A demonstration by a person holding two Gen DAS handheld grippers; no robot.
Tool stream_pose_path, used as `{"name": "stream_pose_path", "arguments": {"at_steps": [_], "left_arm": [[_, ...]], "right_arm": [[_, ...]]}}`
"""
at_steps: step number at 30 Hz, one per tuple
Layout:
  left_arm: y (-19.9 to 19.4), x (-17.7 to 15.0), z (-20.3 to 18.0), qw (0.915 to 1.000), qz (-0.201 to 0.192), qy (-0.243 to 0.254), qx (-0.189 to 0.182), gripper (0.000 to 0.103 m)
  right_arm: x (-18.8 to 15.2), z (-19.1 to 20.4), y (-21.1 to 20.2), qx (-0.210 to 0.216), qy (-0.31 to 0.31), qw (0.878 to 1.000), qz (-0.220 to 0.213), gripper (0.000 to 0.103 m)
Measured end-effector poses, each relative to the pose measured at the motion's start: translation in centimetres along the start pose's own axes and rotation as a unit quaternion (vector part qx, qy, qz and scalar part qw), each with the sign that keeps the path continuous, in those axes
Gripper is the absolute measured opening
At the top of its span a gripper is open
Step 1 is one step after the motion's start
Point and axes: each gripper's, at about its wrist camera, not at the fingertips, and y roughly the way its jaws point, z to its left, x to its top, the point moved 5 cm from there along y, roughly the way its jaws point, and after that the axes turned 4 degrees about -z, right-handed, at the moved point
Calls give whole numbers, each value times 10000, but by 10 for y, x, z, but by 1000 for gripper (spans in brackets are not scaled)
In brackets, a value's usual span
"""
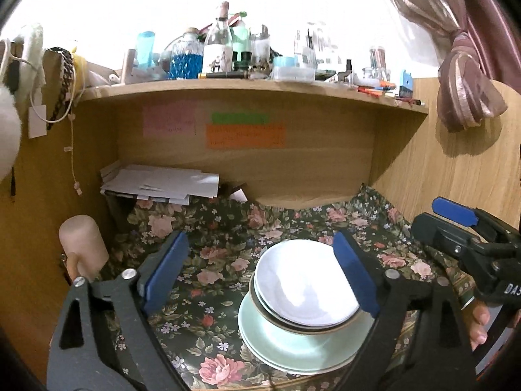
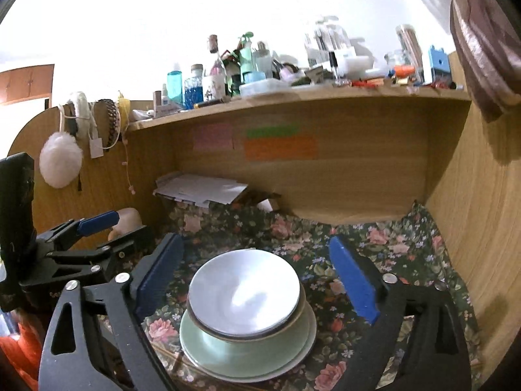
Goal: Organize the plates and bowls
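Observation:
One stack of dishes stands on the floral cloth (image 1: 208,247): a white bowl (image 1: 306,286) nests in a brown-rimmed bowl on pale green plates (image 1: 286,342). My left gripper (image 1: 260,270) is open above the cloth. Its right pad (image 1: 355,273) overlaps the bowl's rim in the picture, and nothing lies between the pads. In the right wrist view the white bowl (image 2: 244,293) and green plates (image 2: 241,355) lie below my open right gripper (image 2: 257,277), which holds nothing. The right gripper (image 1: 439,224) shows at the right edge, the left gripper (image 2: 114,233) at the left.
A pink candle-like cylinder (image 1: 83,244) stands at the left and a pile of papers (image 1: 159,182) at the back. A wooden shelf (image 1: 254,86) crowded with bottles overhangs the desk. Wooden panels close both sides, and a tied curtain (image 1: 465,75) hangs at the right.

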Motion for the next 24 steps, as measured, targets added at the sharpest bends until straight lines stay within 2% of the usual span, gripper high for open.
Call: {"name": "stream_pose_path", "arguments": {"at_steps": [3, 10, 24], "left_arm": [[-6, -2, -1, 9999, -108, 6, -12, 97], [-14, -6, -4, 9995, -302, 27, 45, 101], [-14, -9, -6, 9995, -312, 67, 69, 102]], "right_arm": [[1, 2, -6, -69, -57, 9998, -150, 103], [1, 5, -10, -74, -129, 9996, -255, 103], [1, 3, -8, -2, -33, 9996, -289, 103]]}}
